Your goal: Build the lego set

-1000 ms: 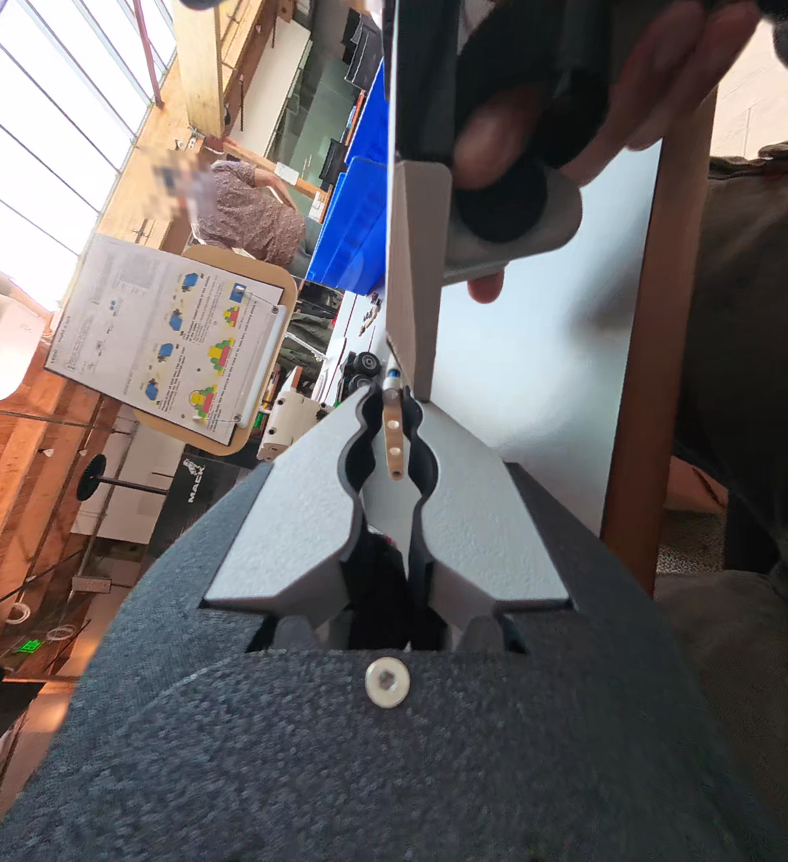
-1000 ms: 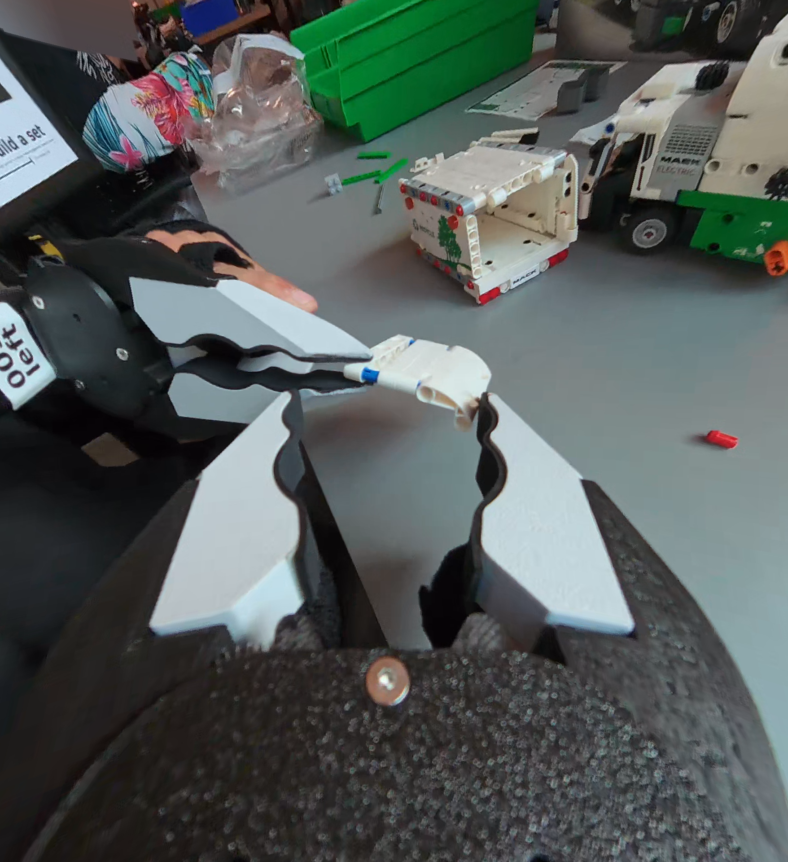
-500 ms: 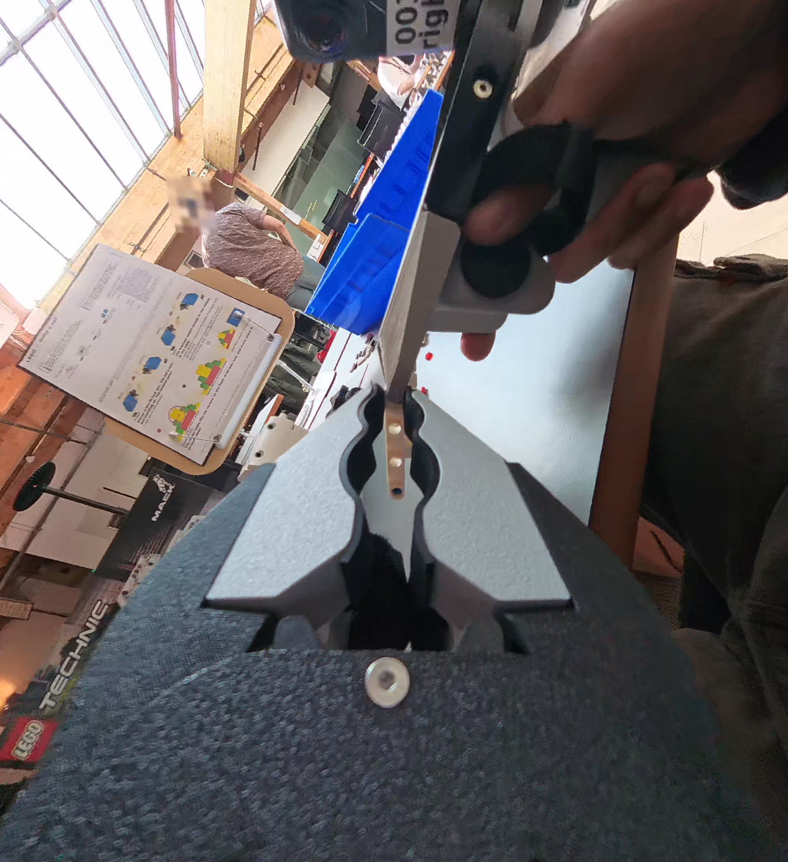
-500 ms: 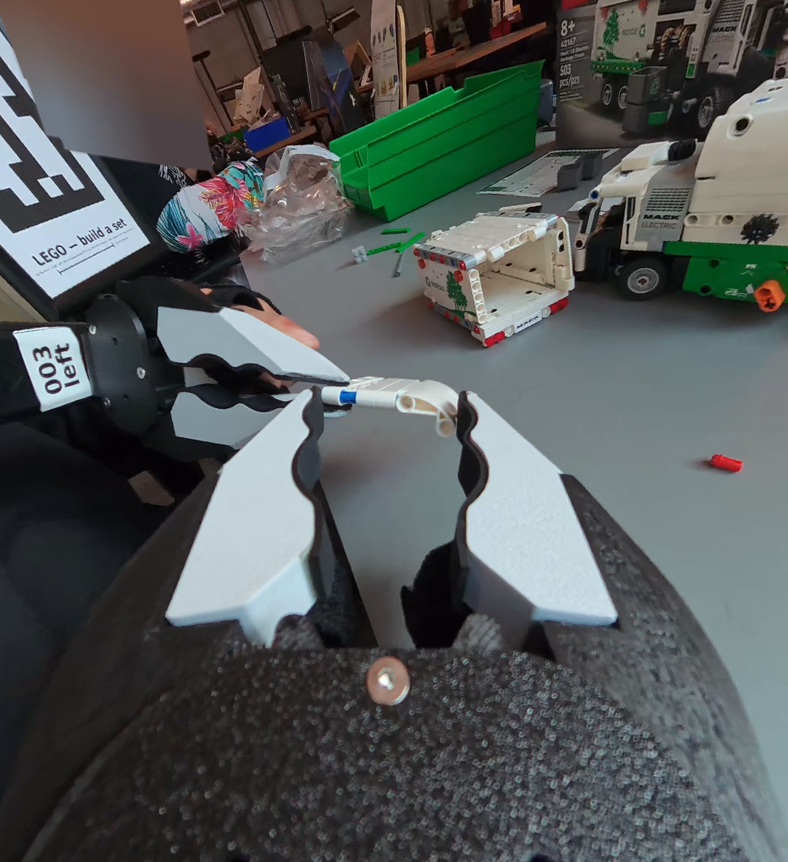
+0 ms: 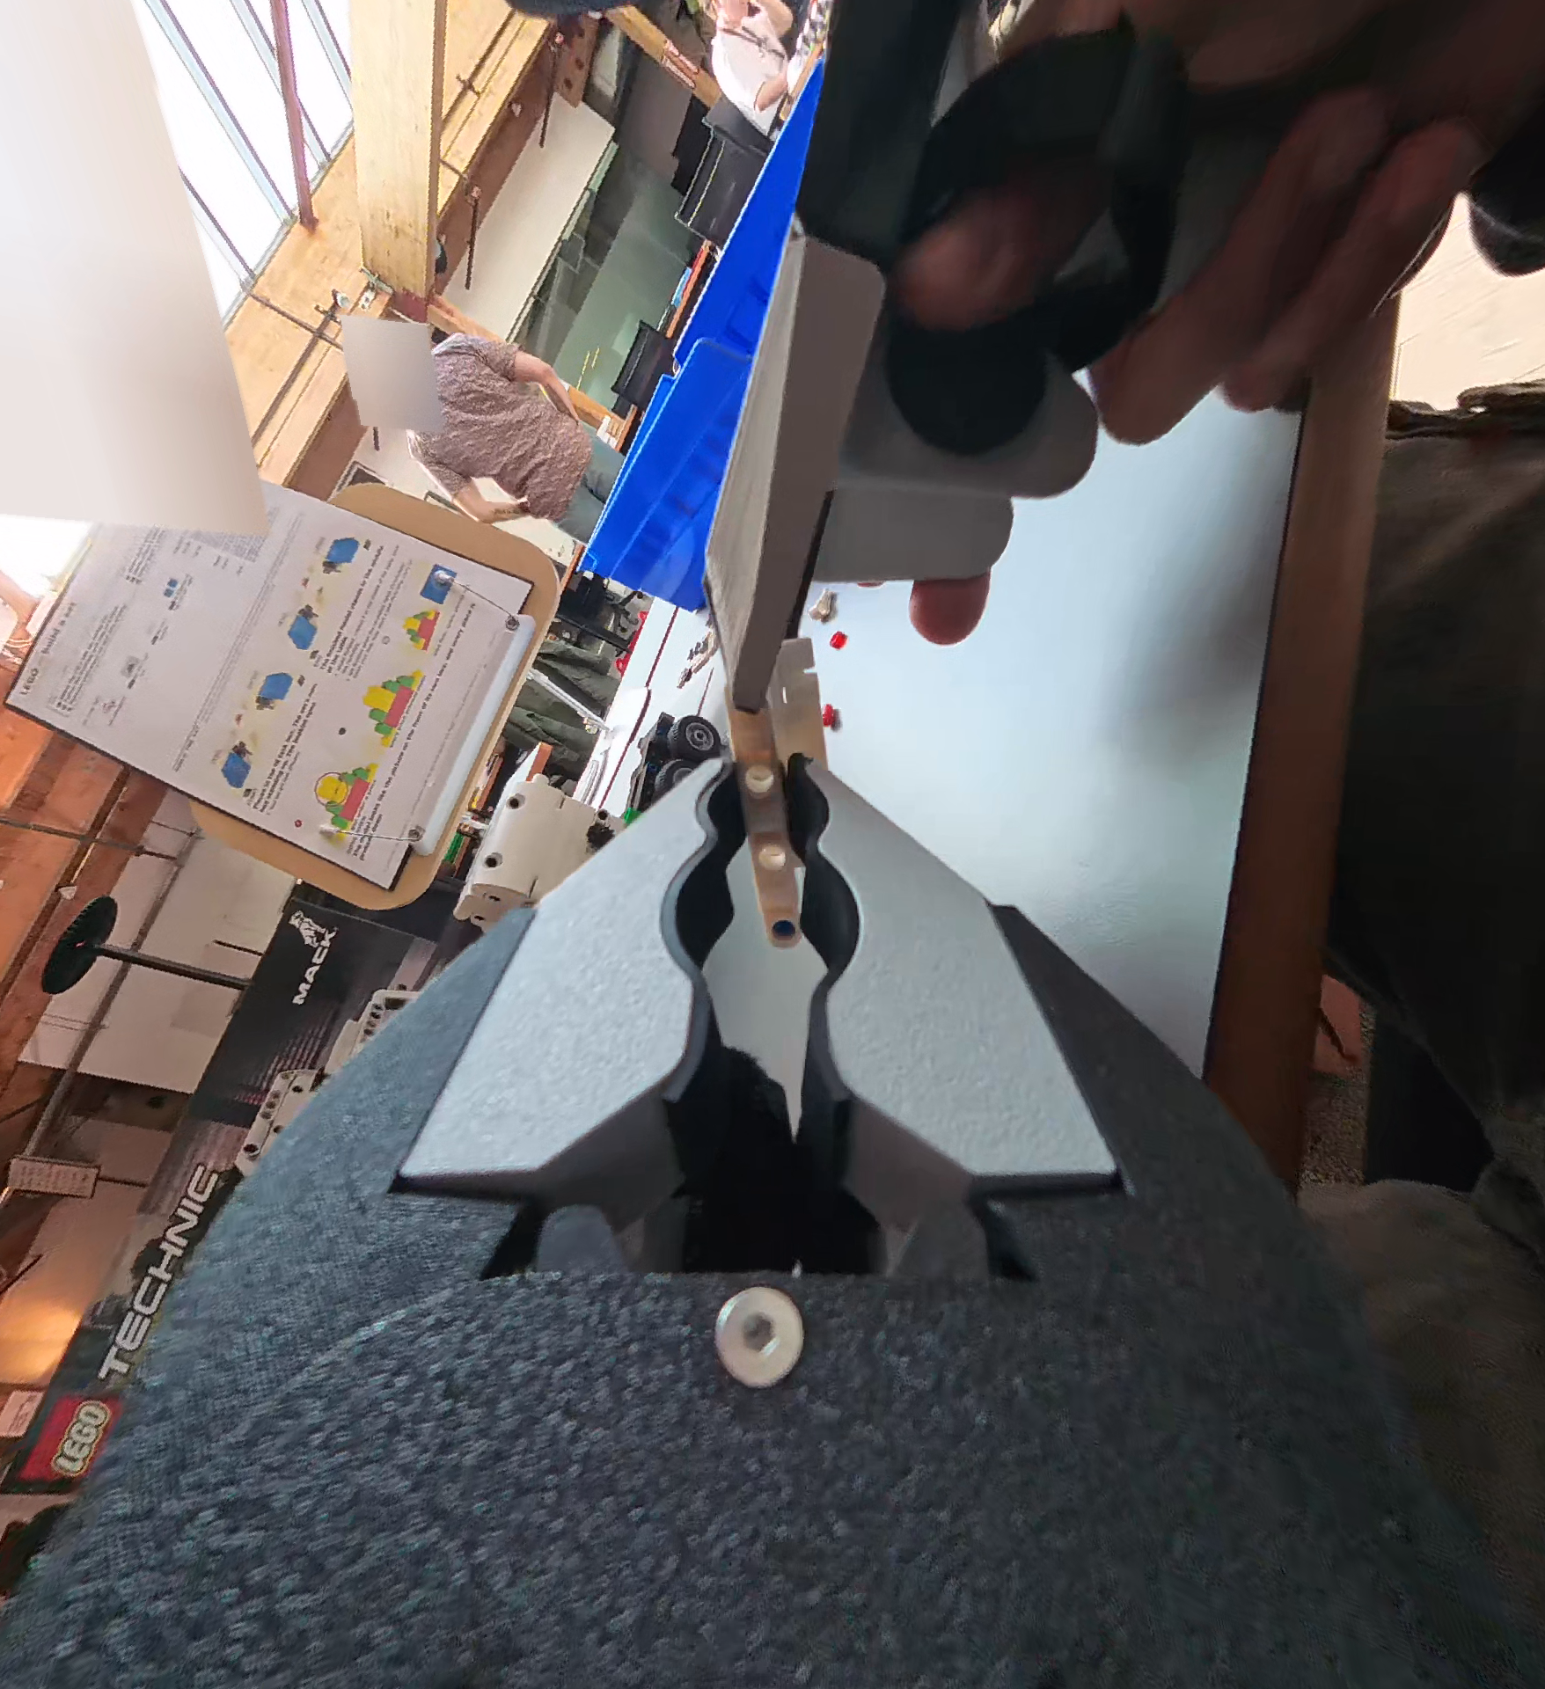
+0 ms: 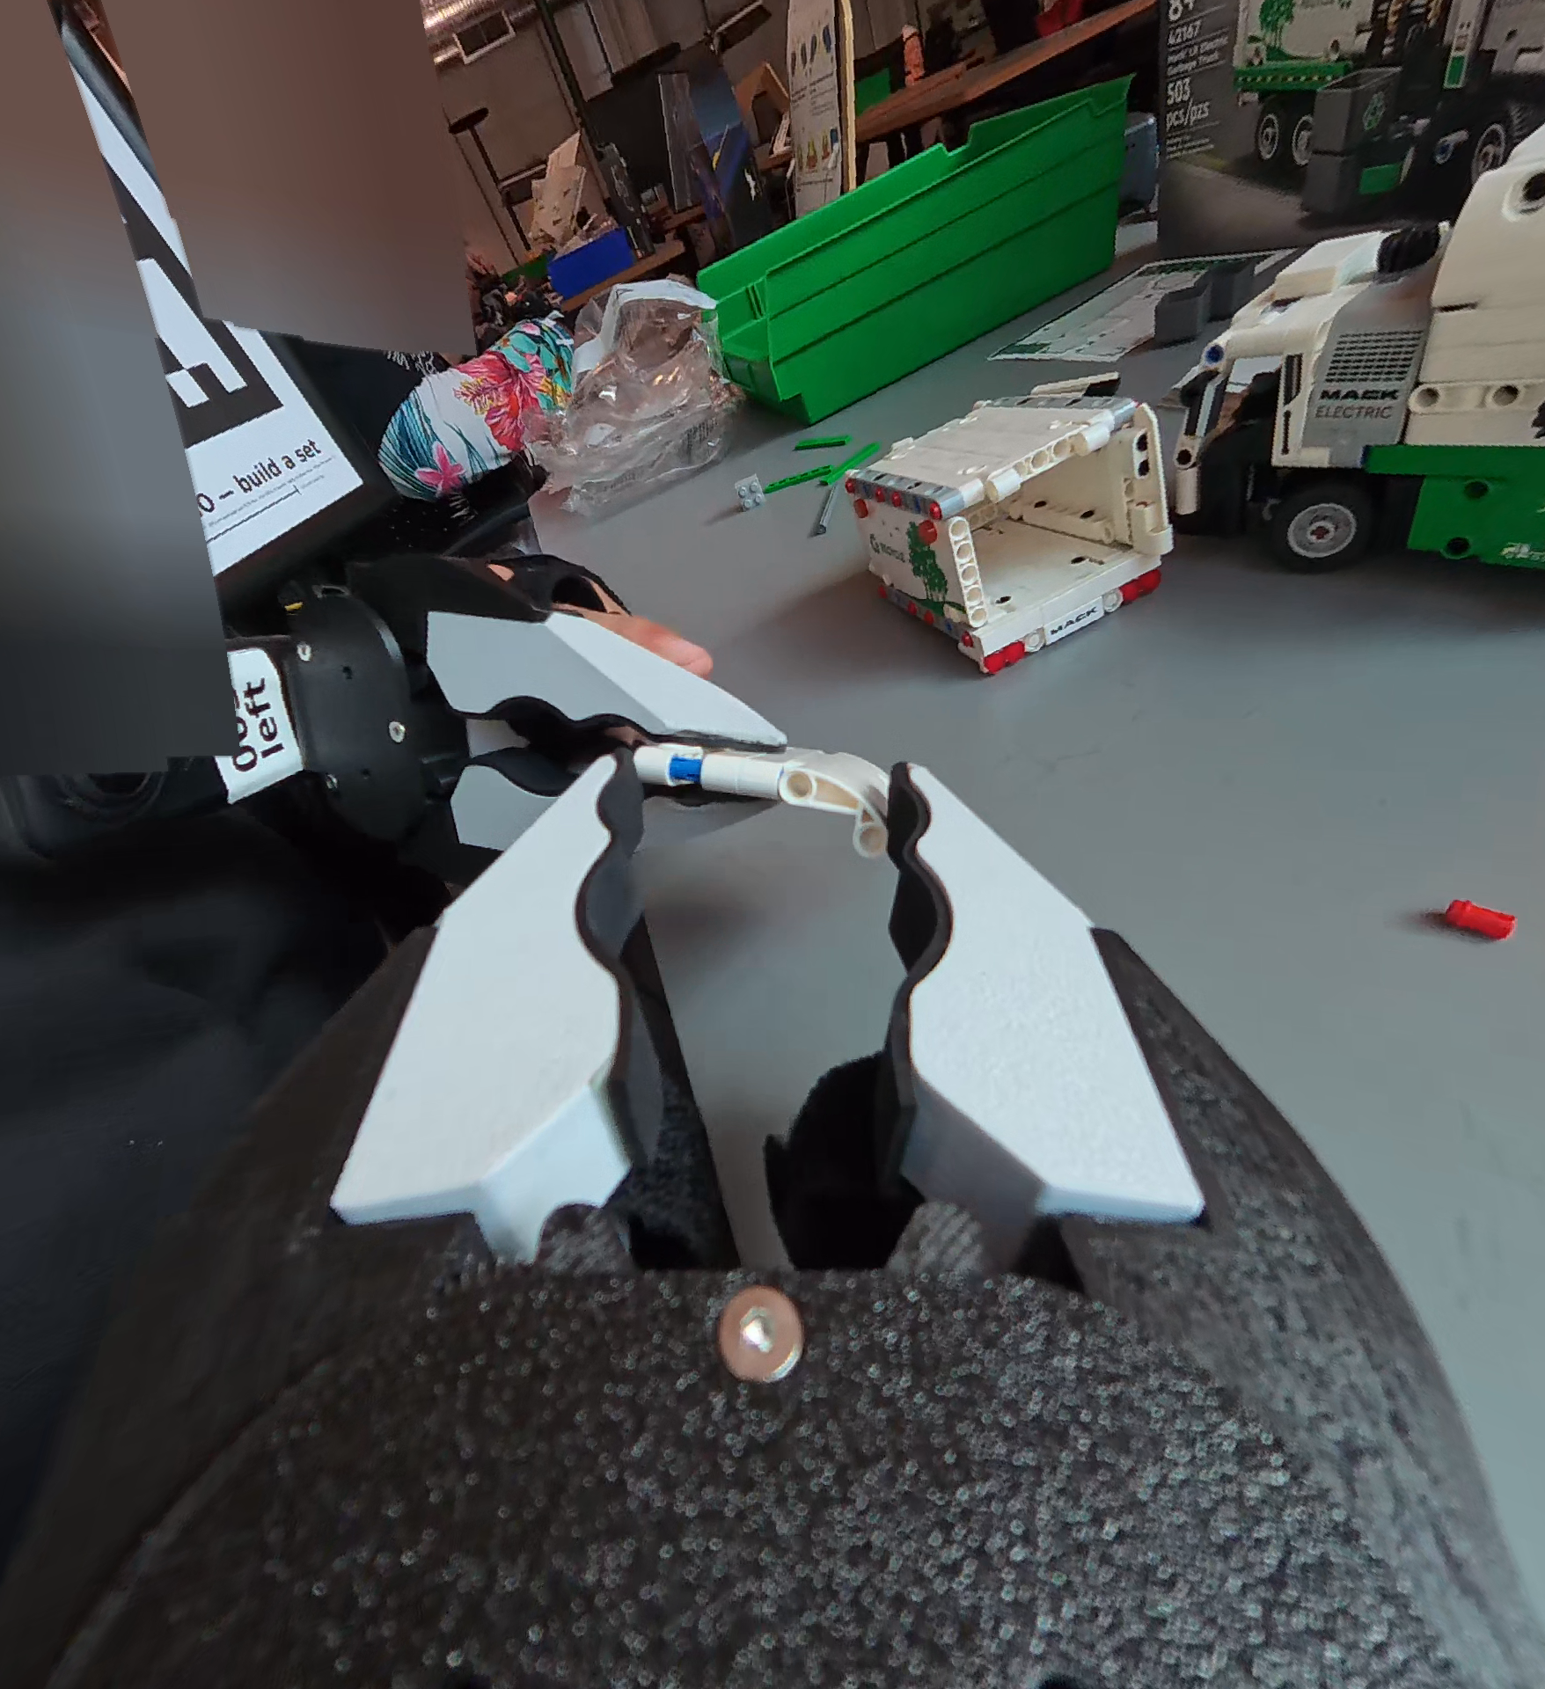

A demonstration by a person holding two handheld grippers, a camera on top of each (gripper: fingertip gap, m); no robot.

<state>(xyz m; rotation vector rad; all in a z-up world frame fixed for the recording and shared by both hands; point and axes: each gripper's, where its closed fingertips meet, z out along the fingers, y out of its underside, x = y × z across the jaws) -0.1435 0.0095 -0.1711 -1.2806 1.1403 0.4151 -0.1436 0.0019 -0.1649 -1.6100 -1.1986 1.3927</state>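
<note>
Grey table (image 6: 1208, 868) in a workshop, brick parts scattered about.

My left gripper (image 5: 773, 804) is clamped tight on a white bent beam (image 6: 828, 788) carrying a blue-banded pin, held above the table near its front edge. My right gripper (image 6: 760, 795) stands wide apart, its right finger touching the beam's bent end, gripping nothing. Farther back I see a white box section (image 6: 1016, 539), the green-and-white truck (image 6: 1409, 430), a green bin (image 6: 915, 247) and a loose red pin (image 6: 1477, 918).
</note>
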